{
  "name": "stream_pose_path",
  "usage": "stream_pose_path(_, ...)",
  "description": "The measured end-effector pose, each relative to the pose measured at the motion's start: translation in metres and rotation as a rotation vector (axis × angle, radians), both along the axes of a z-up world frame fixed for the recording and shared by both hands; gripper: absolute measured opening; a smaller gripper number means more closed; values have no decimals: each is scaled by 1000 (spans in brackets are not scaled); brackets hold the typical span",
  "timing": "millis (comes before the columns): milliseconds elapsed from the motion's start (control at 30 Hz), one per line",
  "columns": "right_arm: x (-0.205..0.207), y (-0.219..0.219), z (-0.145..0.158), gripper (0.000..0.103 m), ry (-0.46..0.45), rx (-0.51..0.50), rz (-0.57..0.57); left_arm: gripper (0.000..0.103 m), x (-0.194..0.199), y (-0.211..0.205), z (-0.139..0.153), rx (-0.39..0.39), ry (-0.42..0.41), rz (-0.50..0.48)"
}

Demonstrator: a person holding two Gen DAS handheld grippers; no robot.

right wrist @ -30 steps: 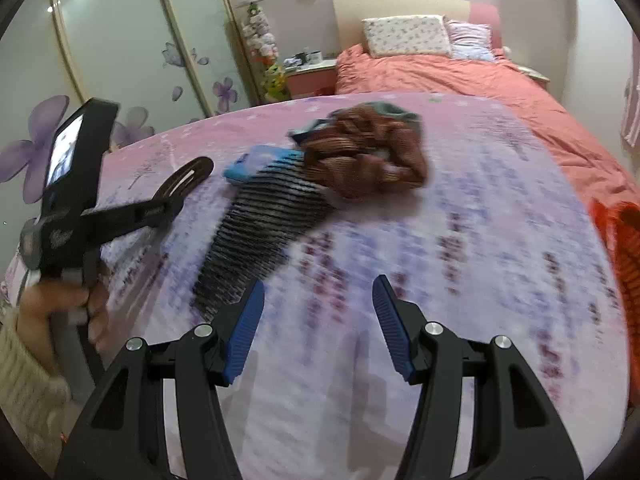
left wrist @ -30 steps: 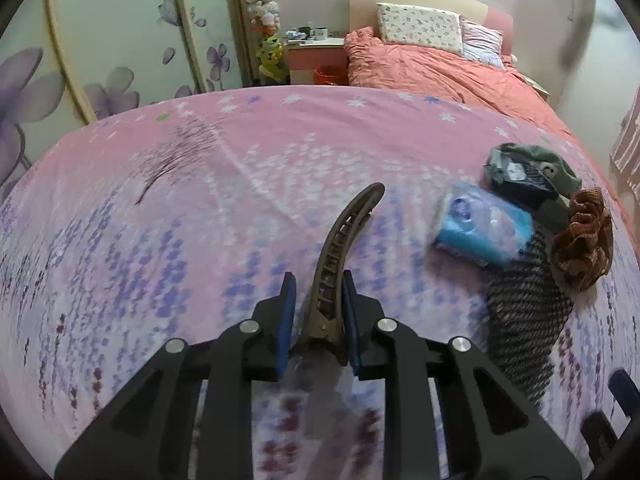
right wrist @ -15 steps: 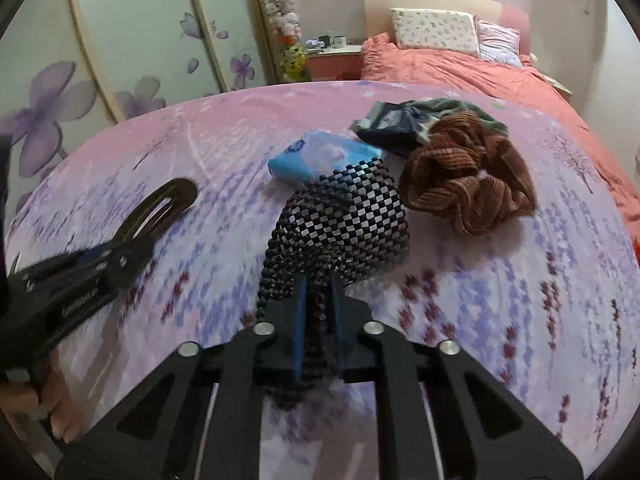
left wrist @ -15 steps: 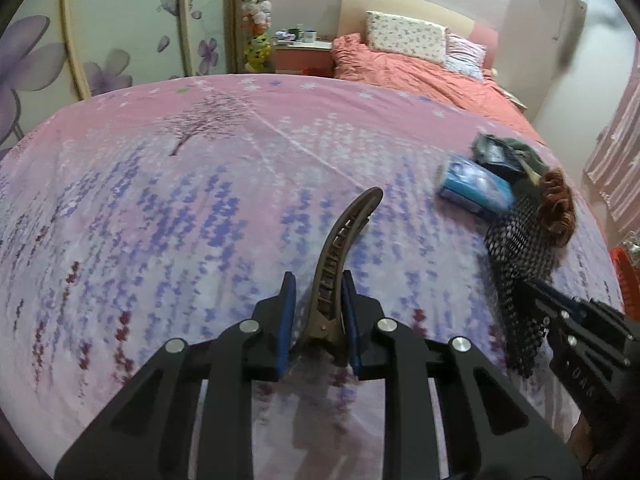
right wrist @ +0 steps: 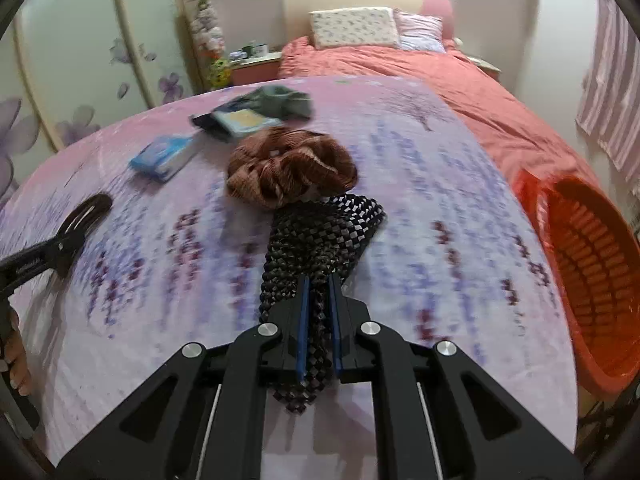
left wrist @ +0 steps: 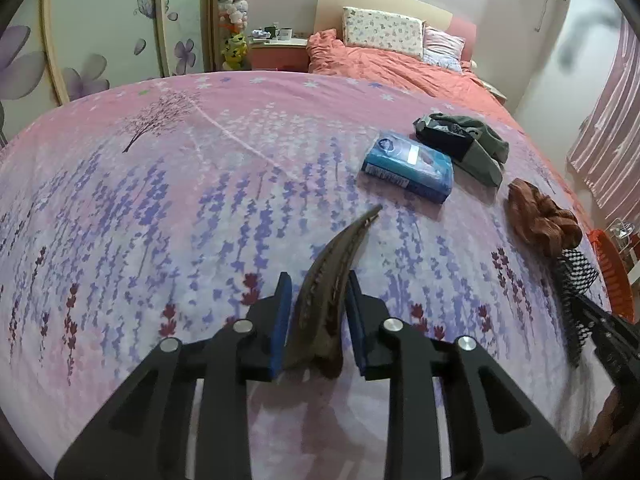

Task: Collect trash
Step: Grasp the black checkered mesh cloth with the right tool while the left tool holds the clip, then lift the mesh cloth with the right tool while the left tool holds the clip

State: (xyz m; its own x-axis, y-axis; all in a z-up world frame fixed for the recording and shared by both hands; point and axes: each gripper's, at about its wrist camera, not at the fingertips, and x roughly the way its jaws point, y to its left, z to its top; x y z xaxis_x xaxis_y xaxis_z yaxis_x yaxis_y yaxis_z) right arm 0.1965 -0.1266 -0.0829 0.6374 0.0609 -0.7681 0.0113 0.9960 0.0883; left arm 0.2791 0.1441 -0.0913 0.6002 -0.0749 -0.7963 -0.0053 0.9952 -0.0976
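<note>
Now left tool (left wrist: 316, 320) opening around hair clip (left wrist: 334, 276); right tool (right wrist: 319, 328) clamps checkered cloth (right wrist: 320, 236)

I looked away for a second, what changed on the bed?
The right gripper closed on the checkered mesh band and dragged it clear of the blue pack. The left gripper is opening around the brown hair clip. The scrunchie stayed put.

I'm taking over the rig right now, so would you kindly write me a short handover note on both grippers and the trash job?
Left gripper: jaws opening, brown hair clip between them, slipping free over the bedspread.
Right gripper: shut on the black checkered mesh.
Orange basket stands off the bed's right edge; what it holds cannot be seen.
Still on the bed: brown scrunchie, blue tissue pack, dark clothes.
Left: carry the mesh to the basket, then the rest.
</note>
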Motion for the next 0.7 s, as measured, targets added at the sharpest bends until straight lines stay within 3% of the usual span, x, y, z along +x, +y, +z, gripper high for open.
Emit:
stream_pose_path(200, 6, -29, -3, 10, 0, 22, -87, 28, -2, -14, 1, -20, 6, -33)
stream_pose_path(267, 5, -34, -4, 10, 0, 59, -83, 28, -3, -19, 0, -2, 2, -47)
stream_pose_path(433, 8, -29, -6, 11, -2, 31, -76, 28, 3, -22, 1, 3, 0, -41)
stream_pose_path(600, 8, -36, -7, 11, -1, 78, -78, 27, 2, -29, -2, 62, -28, -47)
stream_pose_path(700, 4, -41, -7, 11, -2, 106, -80, 26, 2, -26, -2, 42, -28, -36)
